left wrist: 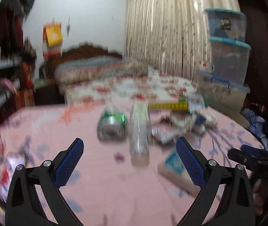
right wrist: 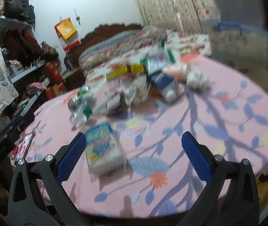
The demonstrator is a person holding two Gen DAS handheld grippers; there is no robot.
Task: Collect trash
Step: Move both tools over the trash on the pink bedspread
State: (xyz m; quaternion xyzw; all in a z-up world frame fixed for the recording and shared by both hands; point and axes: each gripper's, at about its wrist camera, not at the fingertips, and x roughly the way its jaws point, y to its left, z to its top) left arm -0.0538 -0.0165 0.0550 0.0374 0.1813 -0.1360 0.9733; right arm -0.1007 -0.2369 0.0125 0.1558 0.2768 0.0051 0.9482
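Lying ahead: one can (left wrist: pixel 112 125), one bottle (left wrist: pixel 139 131), two open tools (left wrist: pixel 130 162).

Dim indoor light; both views heavily motion-blurred; fisheye bending and dark vignette at the edges.

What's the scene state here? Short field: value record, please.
surface: pink floral bedsheet
left gripper: open, empty, above the sheet
right gripper: open, empty
nearest to left gripper: clear plastic bottle lying on its side, green-and-silver drink can to its left
nearest to right gripper: blue-and-white wrapped tissue pack, near its left finger, not gripped
pile behind: yellow carton, crumpled white wrappers, other items too blurred to name
image quality: both views motion-blurred
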